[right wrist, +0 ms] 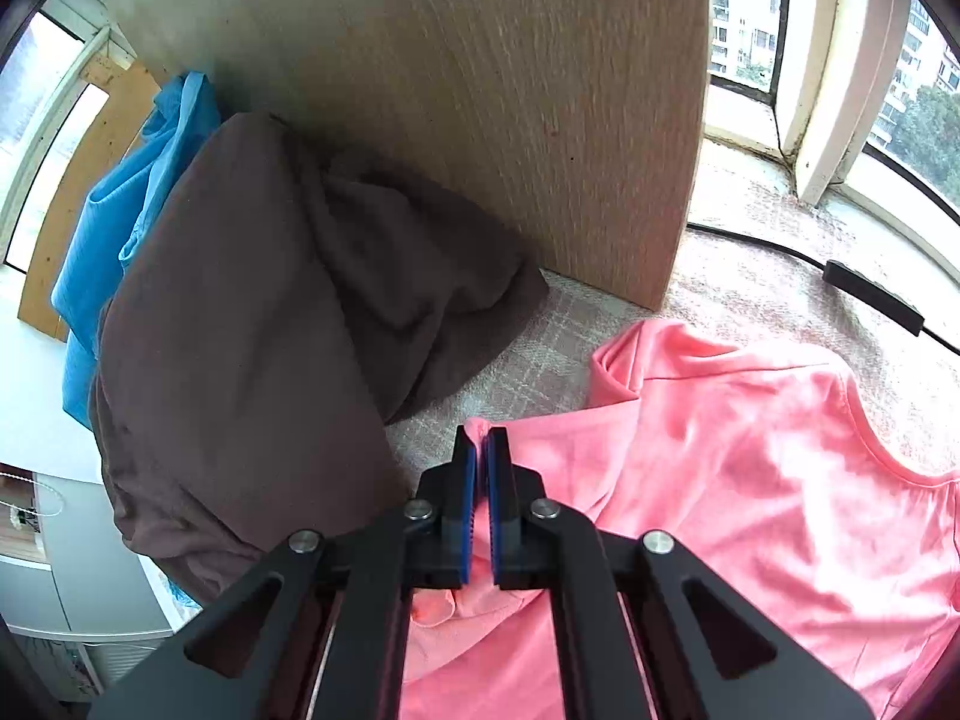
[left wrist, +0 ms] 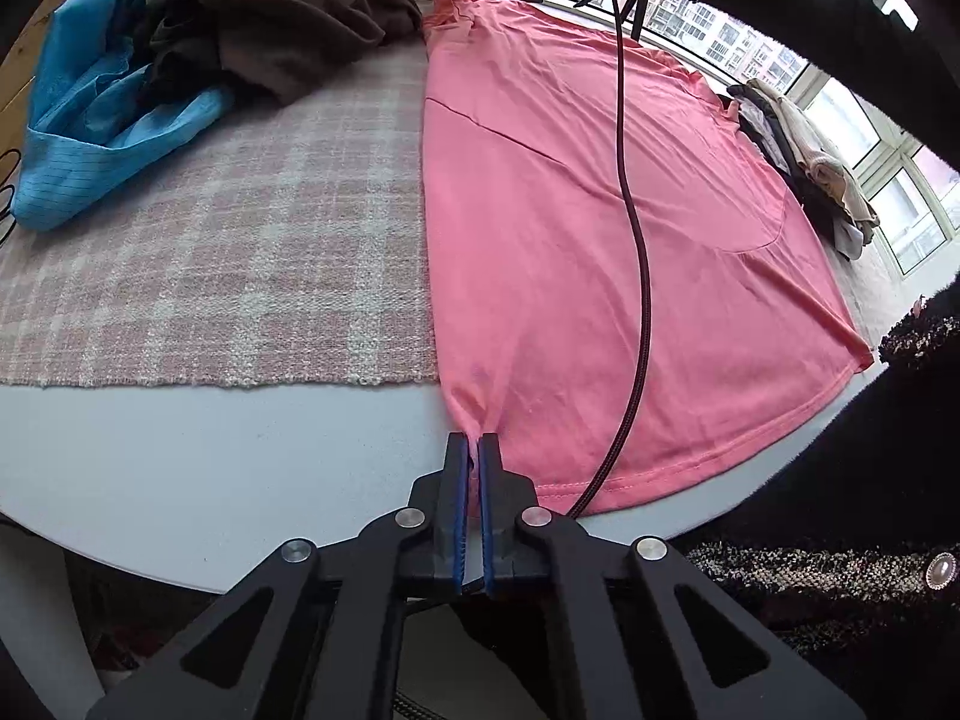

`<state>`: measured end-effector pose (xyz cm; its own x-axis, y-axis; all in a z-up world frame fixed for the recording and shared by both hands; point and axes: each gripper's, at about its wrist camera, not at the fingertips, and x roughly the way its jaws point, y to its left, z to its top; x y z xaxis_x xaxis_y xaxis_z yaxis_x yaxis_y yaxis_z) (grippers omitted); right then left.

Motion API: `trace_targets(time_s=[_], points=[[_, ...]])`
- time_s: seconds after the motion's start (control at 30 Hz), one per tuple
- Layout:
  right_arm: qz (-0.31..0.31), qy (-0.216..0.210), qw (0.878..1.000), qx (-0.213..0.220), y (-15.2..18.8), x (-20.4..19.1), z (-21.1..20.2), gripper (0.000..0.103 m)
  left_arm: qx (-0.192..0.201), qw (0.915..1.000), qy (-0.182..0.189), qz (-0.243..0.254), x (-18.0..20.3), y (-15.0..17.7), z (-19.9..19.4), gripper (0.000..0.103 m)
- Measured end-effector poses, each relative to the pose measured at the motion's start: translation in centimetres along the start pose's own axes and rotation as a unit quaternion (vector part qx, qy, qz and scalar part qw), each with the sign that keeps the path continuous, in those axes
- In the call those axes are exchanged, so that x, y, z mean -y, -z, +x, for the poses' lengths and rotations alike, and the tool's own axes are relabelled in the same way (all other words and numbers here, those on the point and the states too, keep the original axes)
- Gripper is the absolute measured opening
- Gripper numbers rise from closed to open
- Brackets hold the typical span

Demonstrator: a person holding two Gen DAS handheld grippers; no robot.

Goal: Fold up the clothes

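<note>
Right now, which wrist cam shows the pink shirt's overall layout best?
Left wrist. The pink shirt lies spread nearly full length across the plaid cloth, bottom corner pinched in the left gripper. Right wrist shows only the rumpled collar end, fabric clamped in the right gripper.

T-shirt (left wrist: 600, 240) lies flat on the bench (left wrist: 180, 468), partly over the mat (left wrist: 240, 252); its hem overhangs the mat's near edge. Cable (left wrist: 630, 228) runs across the shirt. Heap of clothes (left wrist: 240, 30) sits on the mat left of the shirt, against a board (right wrist: 480, 90). Folded stack (left wrist: 798, 156) lies right of the shirt.
</note>
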<state>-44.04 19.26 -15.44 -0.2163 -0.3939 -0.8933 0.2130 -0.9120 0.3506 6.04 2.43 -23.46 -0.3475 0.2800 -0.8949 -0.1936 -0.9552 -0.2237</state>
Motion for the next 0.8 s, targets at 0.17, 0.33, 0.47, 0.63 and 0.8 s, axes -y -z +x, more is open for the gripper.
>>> trace_targets(time_s=[0.17, 0.33, 0.47, 0.63, 0.8], points=[[0.001, 0.001, 1.0, 0.011, 0.5, 0.6, -1.8, 0.003, 0.027, 0.9991, 0.032, 0.001, 1.5, -0.8, -2.5, 0.002], [0.004, 0.007, 1.0, 0.031, 1.5, 2.4, -5.4, 0.003, 0.037, 0.9969, 0.047, 0.052, 5.8, -1.6, -4.6, 0.002], [0.009, 0.022, 0.999, 0.047, 2.0, 7.5, -8.7, 0.003, 0.034, 0.9914, 0.086, 0.092, 9.7, -2.1, -4.4, 0.002], [0.012, 0.092, 0.994, 0.053, 2.4, 13.6, -10.0, 0.003, -0.012, 0.9823, 0.137, 0.127, 14.3, -2.1, -0.2, 0.003], [0.035, 0.133, 0.991, 0.0, 4.9, 18.0, -8.3, 0.008, -0.056, 0.9809, 0.124, 0.139, 16.1, -1.4, 1.6, 0.01]])
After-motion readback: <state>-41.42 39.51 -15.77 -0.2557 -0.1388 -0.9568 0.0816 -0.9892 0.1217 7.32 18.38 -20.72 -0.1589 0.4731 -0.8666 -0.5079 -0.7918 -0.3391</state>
